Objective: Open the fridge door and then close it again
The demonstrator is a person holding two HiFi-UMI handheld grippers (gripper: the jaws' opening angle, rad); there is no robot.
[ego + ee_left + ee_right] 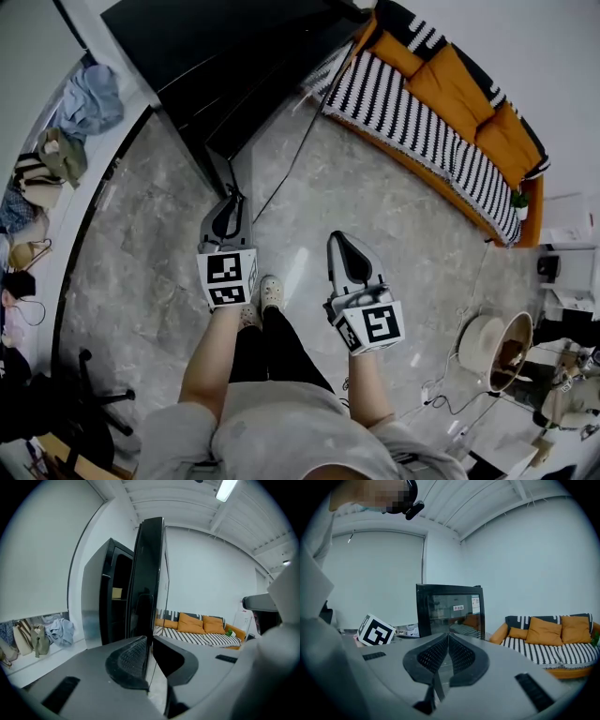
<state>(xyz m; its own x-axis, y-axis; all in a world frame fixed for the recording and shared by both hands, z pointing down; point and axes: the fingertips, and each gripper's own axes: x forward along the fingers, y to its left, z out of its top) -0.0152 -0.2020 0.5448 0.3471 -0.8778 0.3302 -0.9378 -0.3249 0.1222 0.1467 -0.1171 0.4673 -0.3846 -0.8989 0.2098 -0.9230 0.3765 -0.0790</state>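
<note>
Left gripper (226, 202) is pinching the free edge of the fridge door (147, 573). Its pads are sitting nearly together with the door edge running between them, and only the tips look to be biting. Right gripper (447, 637) is idling empty with its jaws pressed together, apart from the door and pointing at its front face.

Risks as I'm reading them:
- The tip-only bite on a glossy slab is asking for a slip. Any twist of the wrist while swinging and the pads are sliding off, leaving the door drifting ajar.
- The thin cable (291, 155) is running just beside the door edge, so the swing could be snagging or pinching it.
- Pushing too hard means the door is slamming and bouncing back off the seal.

The door is standing swung well out from the fridge body (101, 602) and showing edge-on in the left gripper view. It is tall, flat and gloss black, mirroring the sofa (201, 625) in the right gripper view, with small stickers near the top. The interior is showing dark shelves with a yellowish item (117, 592). I'm judging the opening as done and the closing as pending.
</note>
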